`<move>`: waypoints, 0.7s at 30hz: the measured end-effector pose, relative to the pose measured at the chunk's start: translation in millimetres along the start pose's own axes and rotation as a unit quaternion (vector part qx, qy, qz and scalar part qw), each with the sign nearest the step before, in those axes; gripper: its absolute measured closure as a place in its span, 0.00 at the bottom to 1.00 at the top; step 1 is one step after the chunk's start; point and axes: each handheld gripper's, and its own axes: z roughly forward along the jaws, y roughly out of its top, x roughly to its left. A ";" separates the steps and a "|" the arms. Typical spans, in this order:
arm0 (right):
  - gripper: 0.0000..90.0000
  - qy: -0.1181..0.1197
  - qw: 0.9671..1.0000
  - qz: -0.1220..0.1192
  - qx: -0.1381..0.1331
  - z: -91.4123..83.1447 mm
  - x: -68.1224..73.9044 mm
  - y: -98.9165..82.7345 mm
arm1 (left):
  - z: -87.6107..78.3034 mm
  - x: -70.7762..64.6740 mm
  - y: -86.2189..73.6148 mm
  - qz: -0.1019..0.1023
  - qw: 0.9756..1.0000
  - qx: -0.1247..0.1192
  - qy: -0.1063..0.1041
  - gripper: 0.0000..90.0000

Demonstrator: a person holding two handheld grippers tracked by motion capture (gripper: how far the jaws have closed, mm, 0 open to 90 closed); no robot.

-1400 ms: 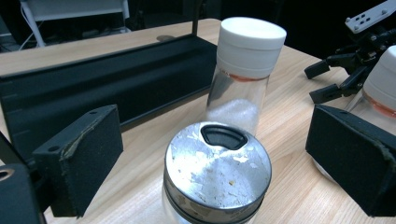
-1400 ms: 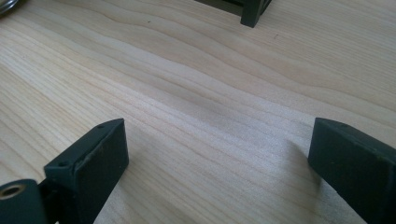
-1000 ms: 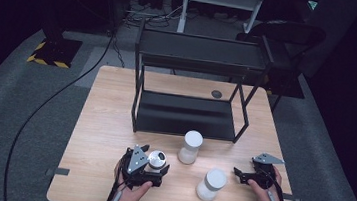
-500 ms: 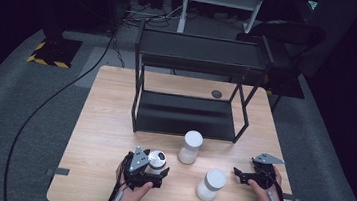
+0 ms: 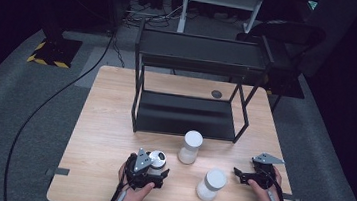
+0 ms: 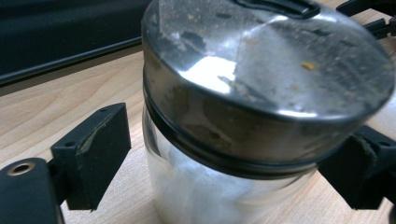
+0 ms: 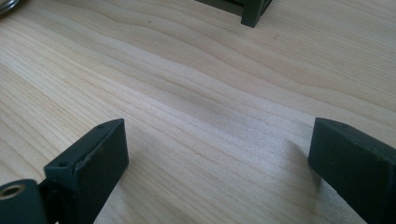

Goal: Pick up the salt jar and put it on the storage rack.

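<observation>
- Your left claw (image 5: 158, 160) is closing around the jar (image 5: 157, 158) at the worktop's (image 5: 113, 124) seven o'clock, though the pads aren't pressing yet.
- The left gripper view is revealing a gap beside the jar (image 6: 233, 154) and its smeared metal lid (image 6: 261, 60).
- Your right claw (image 7: 219, 163) is resting released over bare wood at five o'clock.

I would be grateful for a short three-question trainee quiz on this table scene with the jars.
1. How many jars stand on the table?
2. True or false: the right gripper holds a jar.
3. Which thing stands between the jaws of the left gripper: A) the black rack, B) a metal-lidded jar, C) a cable?

Key:
1. Three.
2. False: its jaws are open over bare wood.
3. B; the jaws have just been closing, with a gap beside the left pad.
</observation>
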 end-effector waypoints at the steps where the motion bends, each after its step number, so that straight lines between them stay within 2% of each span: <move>1: 0.05 0.000 1.000 0.000 0.000 0.0 0.0 0.0 | 0.2 -0.6 -0.2 0.001 1.000 0.000 0.001 0.16; 3: 0.05 0.000 1.000 0.000 0.000 0.0 0.0 0.0 | 0.9 -1.7 -0.3 0.006 1.000 0.002 0.003 0.18; 4: 0.05 0.000 1.000 0.000 0.000 0.0 0.0 0.0 | 1.2 -2.3 -0.4 0.008 1.000 0.003 0.004 0.22; 5: 0.05 0.000 1.000 0.000 0.000 0.0 0.0 0.0 | 1.4 -3.5 -0.7 0.014 1.000 0.004 0.007 0.22; 8: 0.05 0.000 1.000 -0.001 0.000 0.0 -0.2 0.1 | 1.5 -4.4 -0.9 0.025 1.000 0.003 0.007 0.32; 14: 0.05 0.001 1.000 -0.001 0.000 0.1 -0.3 0.1 | 0.7 -7.2 5.9 0.032 0.999 0.016 0.013 0.33; 21: 0.05 0.001 1.000 -0.001 0.000 0.1 -0.3 0.1 | 0.6 0.7 14.2 0.023 0.999 0.023 0.009 0.33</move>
